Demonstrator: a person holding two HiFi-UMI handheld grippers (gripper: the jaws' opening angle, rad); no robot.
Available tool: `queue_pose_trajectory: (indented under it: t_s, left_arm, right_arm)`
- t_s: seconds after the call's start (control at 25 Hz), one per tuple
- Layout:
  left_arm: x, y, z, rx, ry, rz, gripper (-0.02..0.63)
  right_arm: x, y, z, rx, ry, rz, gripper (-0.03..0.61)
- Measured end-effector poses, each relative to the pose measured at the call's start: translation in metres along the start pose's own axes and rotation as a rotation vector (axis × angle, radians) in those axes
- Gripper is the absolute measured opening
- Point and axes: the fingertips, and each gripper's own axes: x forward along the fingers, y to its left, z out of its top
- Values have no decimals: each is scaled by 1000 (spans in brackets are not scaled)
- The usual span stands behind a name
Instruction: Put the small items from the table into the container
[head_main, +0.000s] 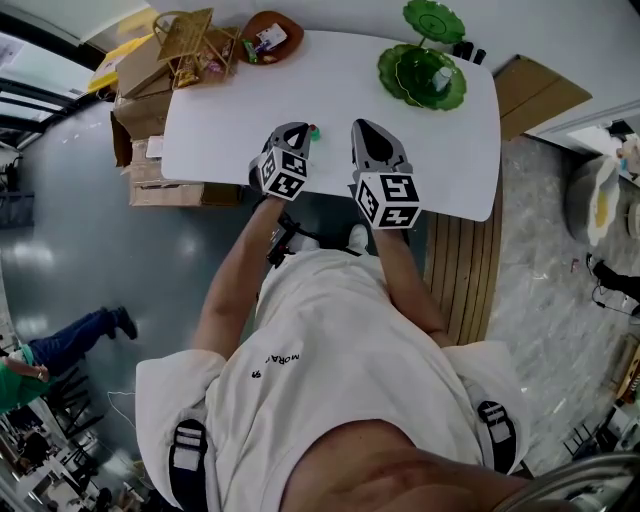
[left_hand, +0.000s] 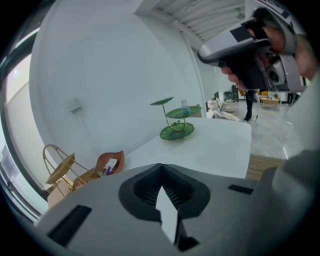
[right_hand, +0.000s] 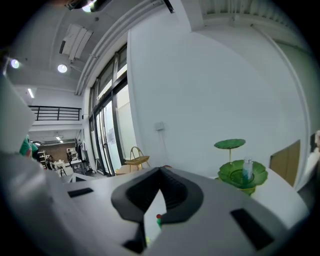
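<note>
A small green and red item (head_main: 313, 131) lies on the white table (head_main: 240, 100), between the tips of the two grippers. The right gripper view shows it through the gap under the jaws (right_hand: 158, 219). My left gripper (head_main: 298, 129) (left_hand: 161, 167) is shut with nothing in it, just left of the item. My right gripper (head_main: 361, 125) (right_hand: 161, 171) is also shut and empty, and it appears in the left gripper view (left_hand: 250, 45). A brown leaf-shaped dish (head_main: 270, 35) (left_hand: 109, 162) holding small packets sits at the table's far left.
A green tiered lotus stand (head_main: 425, 70) (left_hand: 176, 131) (right_hand: 240, 175) with a small bottle (head_main: 441, 77) stands at the far right. A gold wire basket (head_main: 190, 40) (left_hand: 60, 167) and cardboard boxes (head_main: 145, 110) sit past the left end. A person (head_main: 60, 345) is on the floor level at left.
</note>
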Motion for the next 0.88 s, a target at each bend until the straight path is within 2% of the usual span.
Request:
queue_pose_trajectory:
  t_s: [0.32,0.36,0.48,0.52,0.68,0.88]
  left_arm:
    - [32,-13,-23,183,145,-93,6]
    - [36,-14,-25,200,156,-101,16]
    - [47,-19,-30,233,183,-143,115]
    - [51,-21,-32,242,192,-158,123]
    - [66,-23,-36,290,219,-202,123]
    - [81,-31,-52,358,281,-296,123]
  right_arm:
    - [2,-11,-7,7,23,-7,5]
    - [2,-13,-7,7,25,-10,5]
    - [1,-19,-8,11,28,-19,5]
    - [1,-20,-8,12,28,-21,5]
    - [0,-25,-8,13,26,-29,5]
    - [-1,-28,-9,13,30,-39,5]
